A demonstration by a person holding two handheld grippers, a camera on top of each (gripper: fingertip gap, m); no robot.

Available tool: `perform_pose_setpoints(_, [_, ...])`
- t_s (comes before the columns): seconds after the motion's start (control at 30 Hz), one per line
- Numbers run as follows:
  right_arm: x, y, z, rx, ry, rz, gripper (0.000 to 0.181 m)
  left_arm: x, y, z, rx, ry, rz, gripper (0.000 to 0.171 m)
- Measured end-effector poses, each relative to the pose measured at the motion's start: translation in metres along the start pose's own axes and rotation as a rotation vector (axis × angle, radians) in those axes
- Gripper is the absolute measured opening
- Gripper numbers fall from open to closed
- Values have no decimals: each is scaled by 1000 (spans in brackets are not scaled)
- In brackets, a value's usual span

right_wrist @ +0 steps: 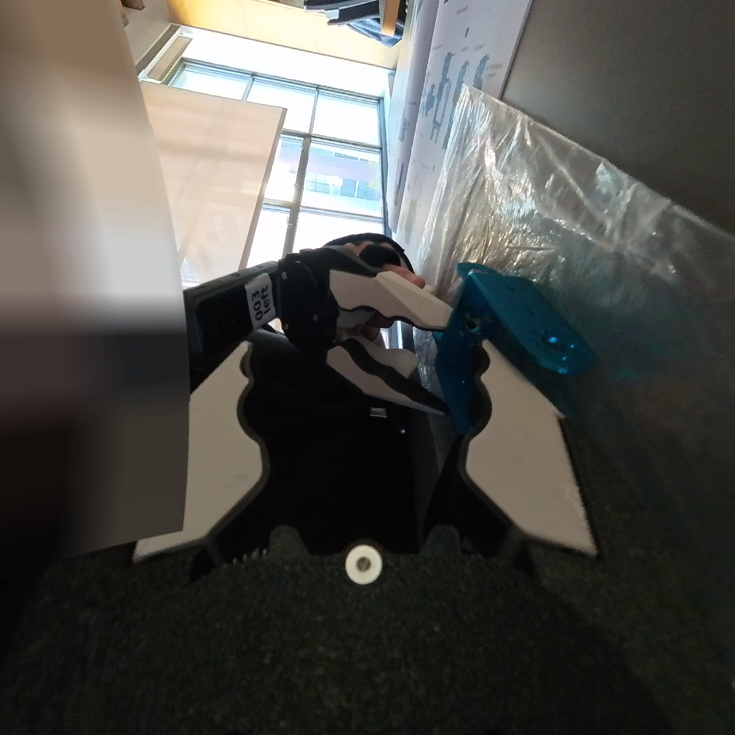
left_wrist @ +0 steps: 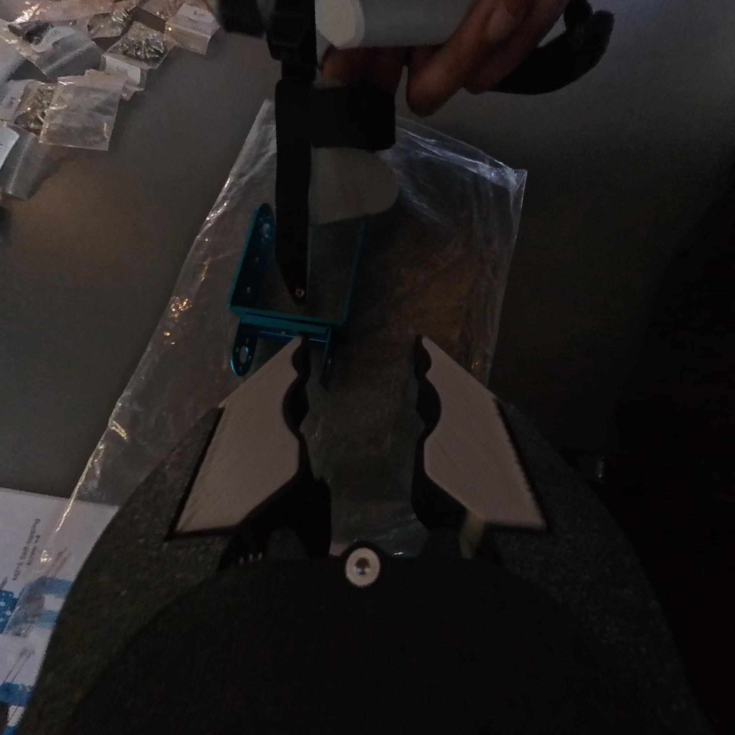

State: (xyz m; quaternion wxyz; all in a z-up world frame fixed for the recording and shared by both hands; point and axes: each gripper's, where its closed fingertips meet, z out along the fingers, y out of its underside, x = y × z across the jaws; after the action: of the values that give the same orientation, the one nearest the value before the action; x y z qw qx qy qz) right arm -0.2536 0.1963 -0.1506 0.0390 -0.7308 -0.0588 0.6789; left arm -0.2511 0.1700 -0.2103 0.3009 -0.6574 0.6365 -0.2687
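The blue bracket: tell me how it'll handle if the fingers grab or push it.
The blue bracket looks like thin bent metal, so probably stiff and light. It lies on a crinkled clear plastic bag, so it may slide when pushed. Its smooth finish could slip between the fingers.

Open left gripper (left_wrist: 360, 342) near blue bracket (left_wrist: 286, 294).

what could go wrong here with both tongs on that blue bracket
1. Both tongs, left and right, are open around the blue metal bracket; neither seems to clamp it, so it might tip or slide.
2. It sits on a crinkled clear plastic bag, a slippery base that may shift underneath.
3. The two sets of tongs nearly meet at the bracket, so their fingers might collide.
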Motion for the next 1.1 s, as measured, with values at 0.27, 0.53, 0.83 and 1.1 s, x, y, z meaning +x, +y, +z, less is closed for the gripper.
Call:
perform_pose_setpoints(0.27, [-1, 1, 3, 28, 30, 9, 113, 1, -1, 1, 2, 6, 10, 53])
perform_pose_setpoints(0.53, [-6, 4, 6, 38, 72, 14, 120, -5, 2, -8, 10, -5, 20, 52])
perform_pose_setpoints(0.83, [-14, -4, 7, 186, 68, 4, 122, -45, 4, -21, 27, 73, 55, 72])
perform_pose_setpoints(1.1, [-8, -3, 0, 299, 56, 30, 122, -37, 2, -1, 8, 185, 129, 47])
